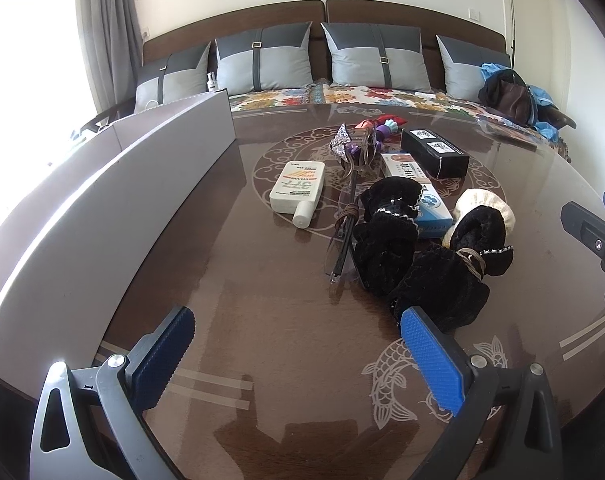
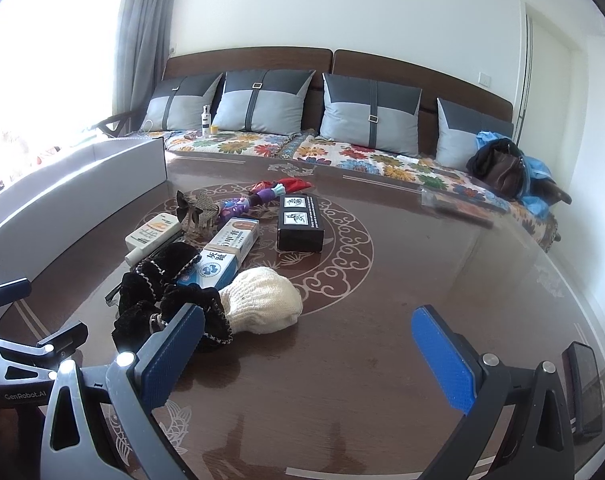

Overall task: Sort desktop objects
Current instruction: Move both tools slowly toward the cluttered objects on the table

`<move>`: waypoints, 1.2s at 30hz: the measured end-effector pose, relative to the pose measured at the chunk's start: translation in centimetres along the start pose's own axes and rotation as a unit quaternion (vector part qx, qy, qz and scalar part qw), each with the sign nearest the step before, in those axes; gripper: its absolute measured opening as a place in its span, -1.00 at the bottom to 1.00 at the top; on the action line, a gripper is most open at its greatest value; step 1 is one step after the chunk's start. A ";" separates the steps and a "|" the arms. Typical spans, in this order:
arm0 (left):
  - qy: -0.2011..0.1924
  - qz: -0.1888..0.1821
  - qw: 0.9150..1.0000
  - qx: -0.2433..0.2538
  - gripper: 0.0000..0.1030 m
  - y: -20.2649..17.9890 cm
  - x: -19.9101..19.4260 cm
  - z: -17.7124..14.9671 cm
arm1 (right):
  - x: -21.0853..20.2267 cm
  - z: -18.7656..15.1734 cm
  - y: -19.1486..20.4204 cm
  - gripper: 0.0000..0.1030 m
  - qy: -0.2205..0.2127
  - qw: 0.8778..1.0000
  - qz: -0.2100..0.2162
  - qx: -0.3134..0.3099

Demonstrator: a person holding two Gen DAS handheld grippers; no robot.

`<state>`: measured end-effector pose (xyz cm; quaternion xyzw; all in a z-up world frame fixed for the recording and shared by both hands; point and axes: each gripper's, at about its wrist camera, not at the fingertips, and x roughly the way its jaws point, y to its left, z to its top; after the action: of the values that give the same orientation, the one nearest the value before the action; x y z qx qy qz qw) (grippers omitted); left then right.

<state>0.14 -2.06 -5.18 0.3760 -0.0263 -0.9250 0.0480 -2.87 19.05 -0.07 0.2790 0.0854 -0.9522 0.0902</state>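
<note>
A pile of objects lies mid-table: a white lotion bottle (image 1: 298, 191) (image 2: 152, 236), black velvet scrunchies (image 1: 386, 236) (image 2: 162, 292), a cream knitted piece (image 1: 482, 204) (image 2: 262, 300), a blue-white carton (image 1: 418, 192) (image 2: 226, 252), a black box (image 1: 434, 152) (image 2: 300, 222), glasses (image 1: 342, 240), a purple toy (image 1: 378, 134) (image 2: 238, 206) and a foil-like hair clip (image 1: 344, 142) (image 2: 196, 210). My left gripper (image 1: 298, 360) is open and empty, just short of the scrunchies. My right gripper (image 2: 306, 352) is open and empty, near the cream piece.
A long white box (image 1: 102, 184) (image 2: 62, 200) stands along the left side of the brown glass-topped table (image 1: 262, 320) (image 2: 382, 300). A sofa with cushions (image 1: 270, 60) (image 2: 262, 100) is behind. A dark phone (image 2: 586, 388) lies at the right edge.
</note>
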 end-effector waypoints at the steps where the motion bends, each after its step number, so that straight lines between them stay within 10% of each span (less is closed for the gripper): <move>1: 0.000 0.000 1.000 0.000 1.00 0.0 0.0 0.0 | 0.0 0.0 0.0 1.00 0.000 1.000 0.000 0.000; 36: 0.008 0.001 1.000 -0.007 1.00 0.0 0.9 -0.5 | 0.8 -0.4 0.7 1.00 0.007 1.000 0.005 -0.009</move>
<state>-0.17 -2.12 -6.12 0.3831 -0.0195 -0.9220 0.0521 -3.14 18.39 -0.93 0.2851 0.0935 -0.9489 0.0974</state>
